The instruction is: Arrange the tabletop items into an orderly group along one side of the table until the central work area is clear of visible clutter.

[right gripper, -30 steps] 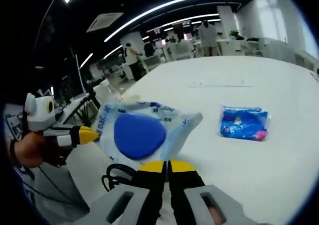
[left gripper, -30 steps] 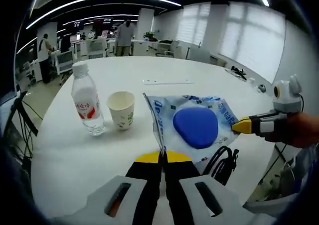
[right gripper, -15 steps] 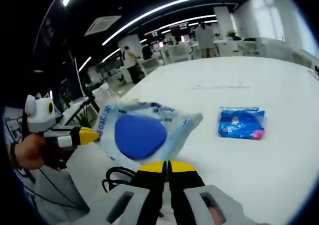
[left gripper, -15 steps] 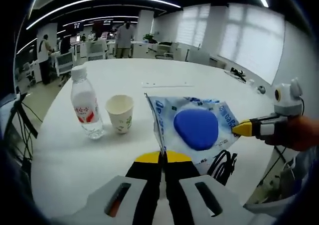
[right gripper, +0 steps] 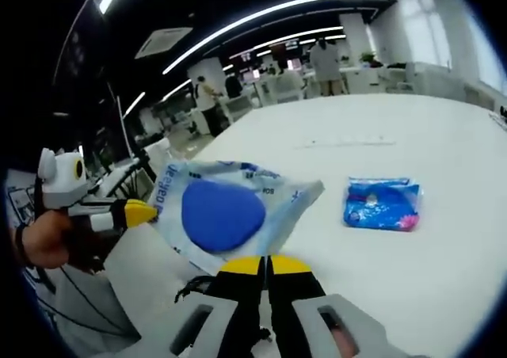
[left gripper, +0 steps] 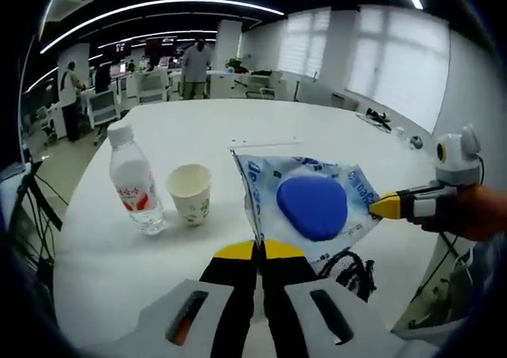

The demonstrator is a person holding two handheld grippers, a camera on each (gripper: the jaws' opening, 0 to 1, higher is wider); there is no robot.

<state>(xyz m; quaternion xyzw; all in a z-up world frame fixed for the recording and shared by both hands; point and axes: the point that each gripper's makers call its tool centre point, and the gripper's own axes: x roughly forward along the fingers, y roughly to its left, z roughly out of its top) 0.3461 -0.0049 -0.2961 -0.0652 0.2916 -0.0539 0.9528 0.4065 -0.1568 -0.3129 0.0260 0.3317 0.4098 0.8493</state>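
A clear plastic bag (left gripper: 310, 207) with blue print and a round blue pad inside hangs above the white table (left gripper: 198, 128), stretched between both grippers. My left gripper (left gripper: 259, 251) is shut on its near edge. The right gripper (left gripper: 386, 205) comes in from the right, a hand behind it, its yellow tips shut on the bag's far corner. In the right gripper view the same bag (right gripper: 223, 214) sits above my right gripper (right gripper: 265, 263), which is shut on it, and the left gripper (right gripper: 141, 213) pinches its left corner.
A water bottle (left gripper: 135, 182) and a paper cup (left gripper: 190, 193) stand upright side by side on the left. A blue snack packet (right gripper: 381, 203) lies flat on the table (right gripper: 412, 271). A black cable (left gripper: 352, 269) coils under the bag near the table edge. People and desks are far behind.
Both views have shifted a little and the table items sit slightly lower, so both grippers have risen a bit with the bag. Both grips are unchanged.
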